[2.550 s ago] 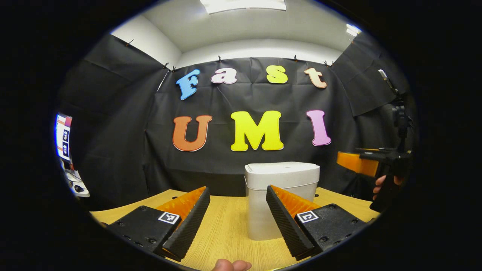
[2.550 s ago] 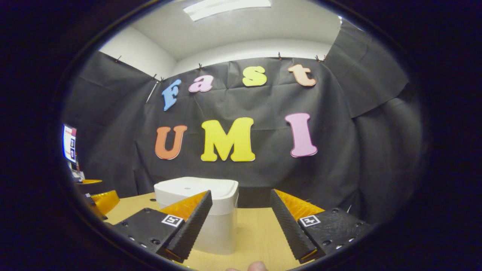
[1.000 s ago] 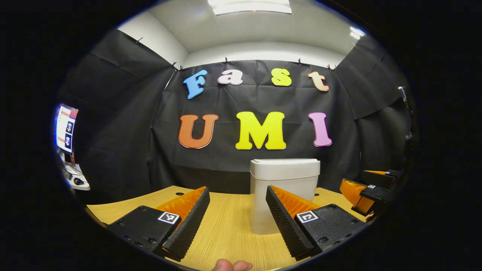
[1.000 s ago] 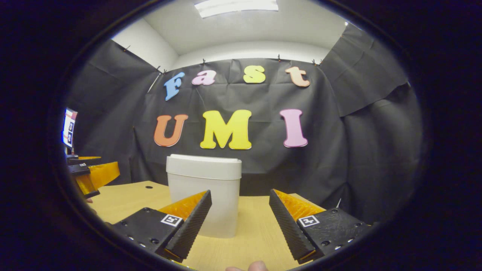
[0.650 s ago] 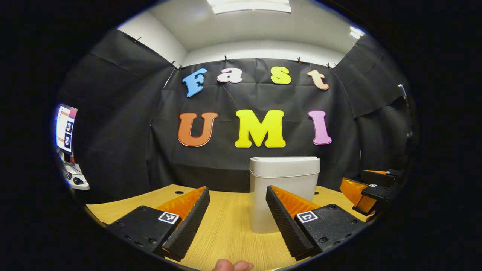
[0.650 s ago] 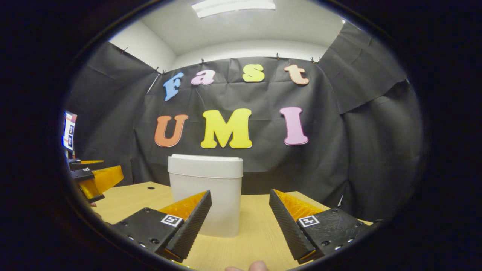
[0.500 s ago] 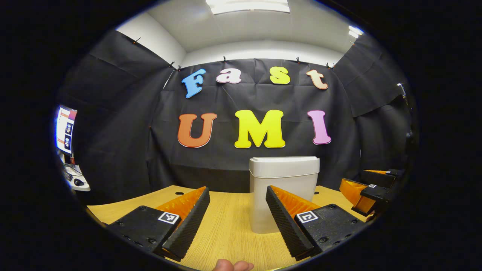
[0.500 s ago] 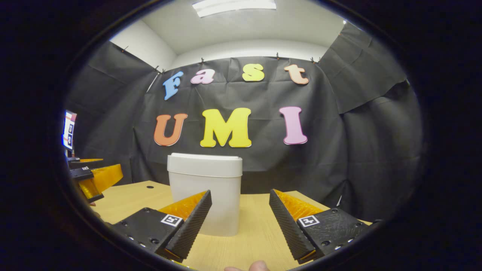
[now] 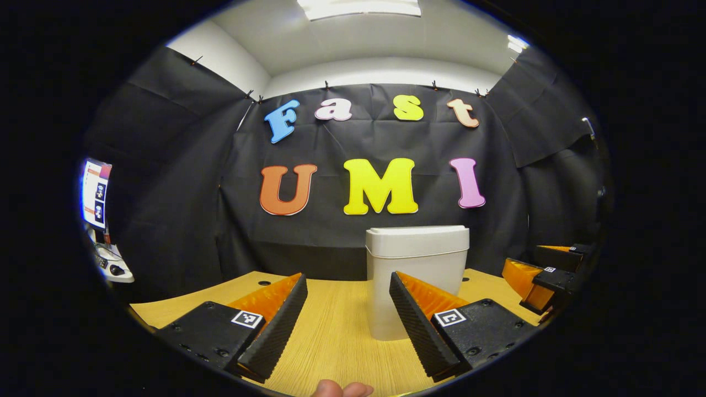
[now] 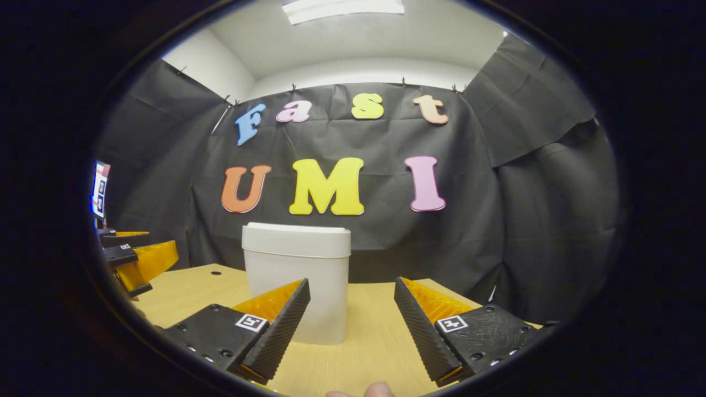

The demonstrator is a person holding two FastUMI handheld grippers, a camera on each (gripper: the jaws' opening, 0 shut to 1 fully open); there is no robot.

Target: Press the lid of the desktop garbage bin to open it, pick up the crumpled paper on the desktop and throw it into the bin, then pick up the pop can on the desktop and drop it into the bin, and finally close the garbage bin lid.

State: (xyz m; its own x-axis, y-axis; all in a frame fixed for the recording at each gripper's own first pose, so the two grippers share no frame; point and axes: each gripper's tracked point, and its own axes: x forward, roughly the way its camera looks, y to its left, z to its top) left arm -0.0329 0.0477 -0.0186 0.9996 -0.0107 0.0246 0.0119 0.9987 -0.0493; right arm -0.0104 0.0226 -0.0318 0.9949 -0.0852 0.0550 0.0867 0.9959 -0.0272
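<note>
A white desktop garbage bin stands upright on the wooden desktop with its lid down; it also stands in the right gripper view. My left gripper is open low over the desk, short of the bin, with nothing between its fingers. My right gripper is open too, and the bin sits behind its left finger. Each gripper appears at the edge of the other's view: the right gripper and the left gripper.
Black cloth walls close the booth behind and to both sides. A monitor and some desk gear sit at the far left. Small round holes mark the desktop near its back edge. A fingertip shows at the bottom.
Both grippers came down from above the bin's lid to desk height. In the last second they barely shift; both stay open.
</note>
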